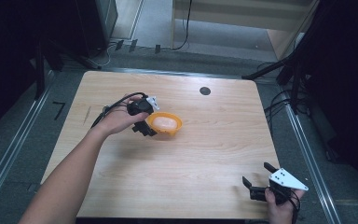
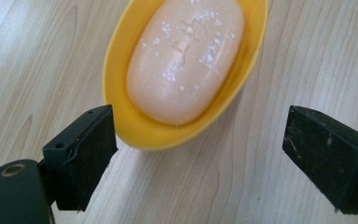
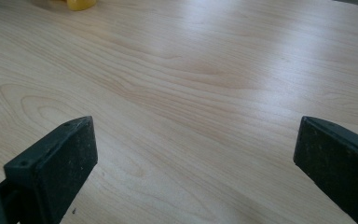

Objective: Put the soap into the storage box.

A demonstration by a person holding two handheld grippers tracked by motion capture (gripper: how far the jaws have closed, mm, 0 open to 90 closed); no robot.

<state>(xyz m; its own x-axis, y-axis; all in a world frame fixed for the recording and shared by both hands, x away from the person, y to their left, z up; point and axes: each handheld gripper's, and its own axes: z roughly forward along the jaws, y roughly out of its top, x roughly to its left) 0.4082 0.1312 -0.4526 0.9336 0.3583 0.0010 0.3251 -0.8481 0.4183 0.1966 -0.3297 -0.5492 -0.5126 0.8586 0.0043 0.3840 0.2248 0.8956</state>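
On the wooden table (image 1: 205, 154), a little left of centre in the high view, sits a yellow oval dish (image 1: 165, 124) with a pale peach bar of soap (image 1: 163, 122) lying in it. The left gripper (image 1: 145, 129) is held at the dish's left edge, a hand (image 1: 116, 119) wrapped around its body and its cable looping back over the wrist. From above its black jaws are hard to separate; the left gripper view settles it, showing both jaws spread wide with bare wood between them, gripping nothing, the near rim of the dish (image 2: 168, 135) just beyond their tips. That close view also reveals what the high view cannot: white flecks and fine scratches on the soap (image 2: 184, 60), and no stamped brand or lettering that can be read.

Near the table's front right corner, the right gripper (image 1: 256, 179) is held by the other hand (image 1: 279, 205), its grey three-cornered plate on top. Its jaws stand wide apart and empty. The right gripper view looks across bare wood grain between the jaws, with a sliver of the yellow dish (image 3: 80, 4) at the top edge, well apart.

A small dark round spot (image 1: 205, 90) marks the table near its far edge
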